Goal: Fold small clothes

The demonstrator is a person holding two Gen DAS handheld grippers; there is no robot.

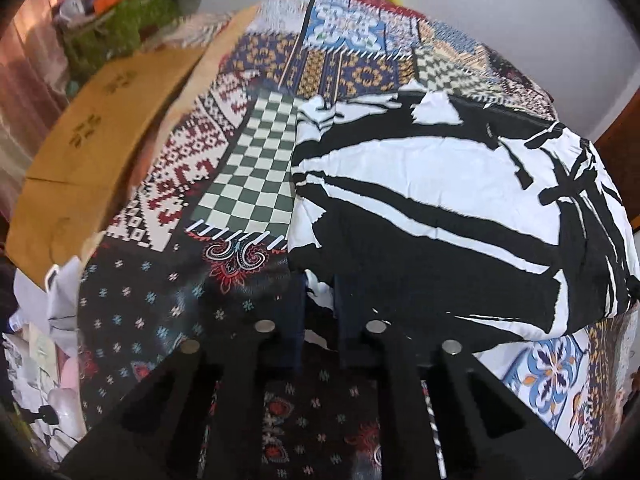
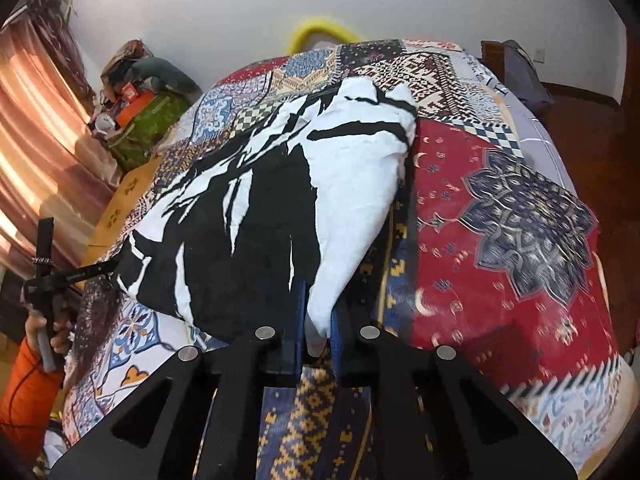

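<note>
A black-and-white printed garment [image 1: 440, 200] lies spread on a patchwork bedspread [image 1: 180, 312]. My left gripper [image 1: 319, 300] is shut on the garment's near corner, with white cloth pinched between the dark fingers. In the right wrist view the same garment [image 2: 260, 208] stretches away from me. My right gripper [image 2: 319, 320] is shut on its white near corner. The left gripper [image 2: 96, 270] shows at the garment's far left corner, held by a hand in an orange sleeve.
Cardboard boxes [image 1: 80, 128] stand beside the bed on the left. A cluttered pile with a green bag [image 2: 152, 120] is near the curtain [image 2: 36, 128]. A yellow fuzzy thing [image 2: 320, 30] lies at the far end by the white wall.
</note>
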